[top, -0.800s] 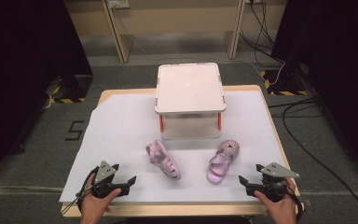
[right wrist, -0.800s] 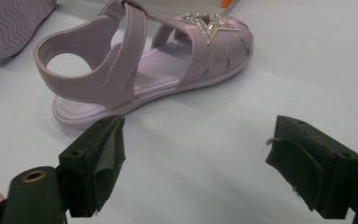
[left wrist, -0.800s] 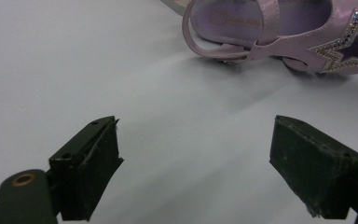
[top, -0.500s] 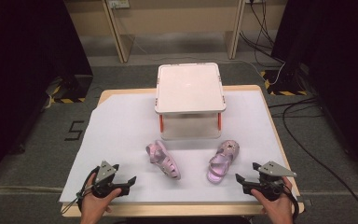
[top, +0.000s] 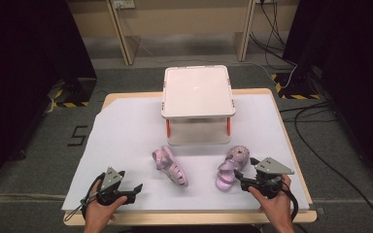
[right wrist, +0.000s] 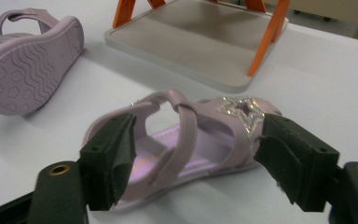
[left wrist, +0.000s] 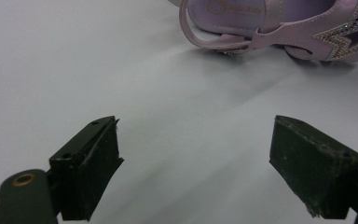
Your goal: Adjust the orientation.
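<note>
- High view: two pink sandals lie on the white table cover [top: 126, 131] in front of a two-tier shelf [top: 197, 92] with orange legs. The right gripper [top: 240, 180] sits at the heel of the right sandal [top: 231, 167]. The left gripper [top: 135, 188] rests near the table's front edge, apart from the left sandal [top: 171, 166].
- Left gripper view: the jaws stand wide apart over bare cover, nothing between them; the left sandal [left wrist: 279, 28] lies ahead, star strap visible.
- Right gripper view: the jaws are spread on either side of the upright right sandal [right wrist: 186, 140]; I cannot tell whether they touch it. The other sandal [right wrist: 28, 65] lies on its side, sole showing.
</note>
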Demonstrator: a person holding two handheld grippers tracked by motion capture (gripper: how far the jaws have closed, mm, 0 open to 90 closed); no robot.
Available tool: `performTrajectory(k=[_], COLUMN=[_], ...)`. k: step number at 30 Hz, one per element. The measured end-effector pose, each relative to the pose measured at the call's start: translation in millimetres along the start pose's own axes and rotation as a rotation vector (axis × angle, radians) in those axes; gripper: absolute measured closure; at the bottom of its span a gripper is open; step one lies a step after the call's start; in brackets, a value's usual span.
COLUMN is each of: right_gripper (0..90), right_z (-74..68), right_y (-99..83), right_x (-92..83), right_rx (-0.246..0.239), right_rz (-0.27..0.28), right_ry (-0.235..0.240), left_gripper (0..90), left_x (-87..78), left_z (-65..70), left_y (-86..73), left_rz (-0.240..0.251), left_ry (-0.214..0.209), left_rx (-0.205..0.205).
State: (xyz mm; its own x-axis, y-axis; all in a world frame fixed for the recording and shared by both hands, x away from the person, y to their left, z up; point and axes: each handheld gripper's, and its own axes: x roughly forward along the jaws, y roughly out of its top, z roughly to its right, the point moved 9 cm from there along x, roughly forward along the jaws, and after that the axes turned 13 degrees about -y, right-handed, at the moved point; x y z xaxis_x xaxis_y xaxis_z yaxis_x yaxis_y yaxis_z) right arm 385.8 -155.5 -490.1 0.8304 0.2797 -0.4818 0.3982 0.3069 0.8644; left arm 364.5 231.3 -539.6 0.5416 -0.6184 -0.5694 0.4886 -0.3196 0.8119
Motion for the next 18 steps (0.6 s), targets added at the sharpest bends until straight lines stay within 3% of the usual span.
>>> performTrajectory(k=[7, 10, 12, 18], right_gripper=[32.8, 39.6, 48.7, 60.2], right_z=[-13.8, -15.3, -14.6, -8.5], right_y=[-6.0, -12.7, -15.2, -17.3], right_x=[14.6, 18.3, 17.5, 13.7], right_rx=[-0.062, -0.125, -0.145, -0.166], right_rz=[-0.042, -0.068, -0.078, -0.091], right_ry=[-0.012, -0.033, -0.03, -0.021], left_gripper=[15.5, 15.5, 15.6, 15.7], left_x=[1.4, 0.9, 0.4, 0.5], left_z=[2.6, 2.0, 1.8, 1.6], left_y=[-0.1, -0.5, -0.3, -0.1], left_rz=[-0.008, -0.012, -0.01, -0.012], left_ry=[-0.008, -0.008, -0.007, -0.01], left_rx=[0.011, 0.013, 0.011, 0.012])
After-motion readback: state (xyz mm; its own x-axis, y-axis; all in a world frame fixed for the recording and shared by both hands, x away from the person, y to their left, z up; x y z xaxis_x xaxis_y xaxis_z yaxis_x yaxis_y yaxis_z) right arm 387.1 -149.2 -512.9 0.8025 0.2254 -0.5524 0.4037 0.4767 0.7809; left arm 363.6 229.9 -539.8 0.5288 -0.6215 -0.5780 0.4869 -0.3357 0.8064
